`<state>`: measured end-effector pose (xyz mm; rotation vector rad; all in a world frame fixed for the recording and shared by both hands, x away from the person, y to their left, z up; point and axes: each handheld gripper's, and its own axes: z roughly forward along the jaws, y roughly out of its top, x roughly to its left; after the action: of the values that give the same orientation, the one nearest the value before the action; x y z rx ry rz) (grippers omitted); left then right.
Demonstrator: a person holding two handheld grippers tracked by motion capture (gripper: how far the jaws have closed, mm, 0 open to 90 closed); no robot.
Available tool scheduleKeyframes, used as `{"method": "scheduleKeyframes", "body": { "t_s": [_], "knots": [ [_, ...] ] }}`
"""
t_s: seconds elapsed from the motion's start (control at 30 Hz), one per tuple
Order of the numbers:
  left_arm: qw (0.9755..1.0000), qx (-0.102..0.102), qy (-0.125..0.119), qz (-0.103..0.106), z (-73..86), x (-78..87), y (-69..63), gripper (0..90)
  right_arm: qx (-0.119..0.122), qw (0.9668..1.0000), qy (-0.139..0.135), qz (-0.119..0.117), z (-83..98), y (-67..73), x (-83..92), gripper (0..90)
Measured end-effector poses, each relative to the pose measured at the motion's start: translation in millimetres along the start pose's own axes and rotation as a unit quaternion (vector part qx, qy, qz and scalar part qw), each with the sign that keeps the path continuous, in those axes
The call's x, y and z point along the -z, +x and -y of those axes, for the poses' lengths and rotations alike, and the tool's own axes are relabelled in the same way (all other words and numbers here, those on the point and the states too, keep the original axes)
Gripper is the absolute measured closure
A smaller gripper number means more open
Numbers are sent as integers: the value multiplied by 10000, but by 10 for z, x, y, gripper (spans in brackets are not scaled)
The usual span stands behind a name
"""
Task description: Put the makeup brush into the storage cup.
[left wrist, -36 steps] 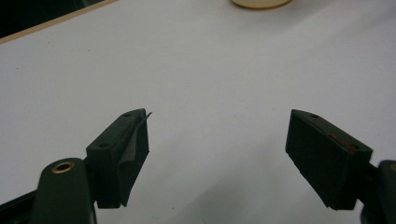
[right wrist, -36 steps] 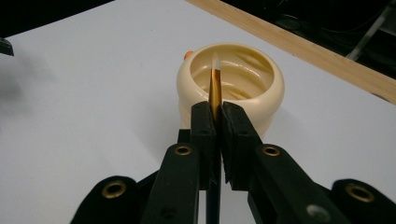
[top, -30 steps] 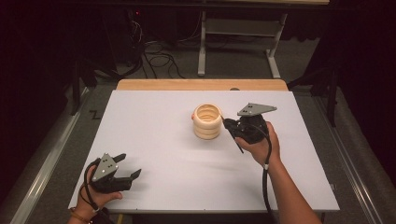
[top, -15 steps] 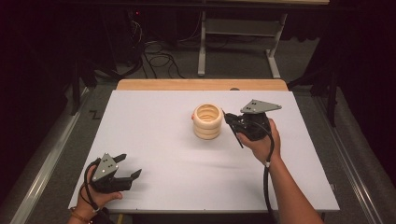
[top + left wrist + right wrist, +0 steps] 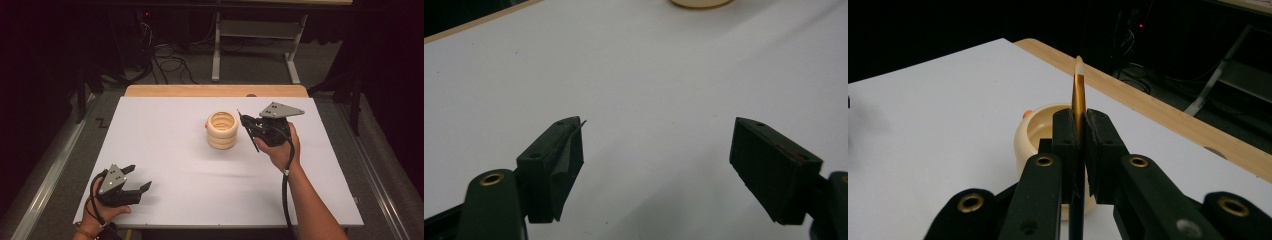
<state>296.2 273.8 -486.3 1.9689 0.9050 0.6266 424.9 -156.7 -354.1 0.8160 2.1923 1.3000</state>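
Observation:
A cream holder (image 5: pixel 222 129) made of stacked rings stands upright at the middle of the white table (image 5: pixel 165 125), with a small orange spot on its left side. Just right of it my right gripper (image 5: pixel 248 129) is shut on a thin dark stick (image 5: pixel 256 147). In the right gripper view the stick (image 5: pixel 1078 90) rises between the closed jaws (image 5: pixel 1079 117), showing a gold band and a whitish tip, with the holder (image 5: pixel 1040 132) right behind. My left gripper (image 5: pixel 140 177) rests open at the table's front left. Its jaws (image 5: pixel 656 150) stand wide apart over bare table, and the holder's base (image 5: pixel 701 2) is far ahead.
A wooden strip (image 5: pixel 215 90) runs along the table's far edge. Beyond it are cables (image 5: pixel 165 62) on the floor and a metal stand (image 5: pixel 255 45). A metal rail (image 5: pixel 45 180) lies on the floor along the table's left side.
My right gripper has drifted slightly to the right and farther back with the stick, still beside the holder. The left gripper has not moved.

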Motion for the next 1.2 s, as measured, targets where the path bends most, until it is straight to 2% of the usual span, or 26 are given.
{"method": "scheduleKeyframes", "body": {
  "t_s": [0.23,0.6,0.7,0.77,1.07,1.2],
  "knots": [
    [10000,3,4,-3,0,0,0,222,13,9999,-143,4,-30,-4,2,856],
    [10000,21,-4,11,2,-4,5,222,-94,9988,-477,49,-81,-56,28,856],
    [10000,26,-13,17,3,-3,4,222,-146,9986,-495,92,-90,-74,24,856],
    [10000,28,-16,13,4,-2,4,222,-214,9981,-566,119,-97,-82,17,856],
    [10000,53,-28,14,5,2,6,222,-242,9956,-901,124,-174,-107,8,856],
    [10000,62,-34,18,6,3,7,222,-260,9950,-956,116,-209,-117,-5,856]
  ]
}}
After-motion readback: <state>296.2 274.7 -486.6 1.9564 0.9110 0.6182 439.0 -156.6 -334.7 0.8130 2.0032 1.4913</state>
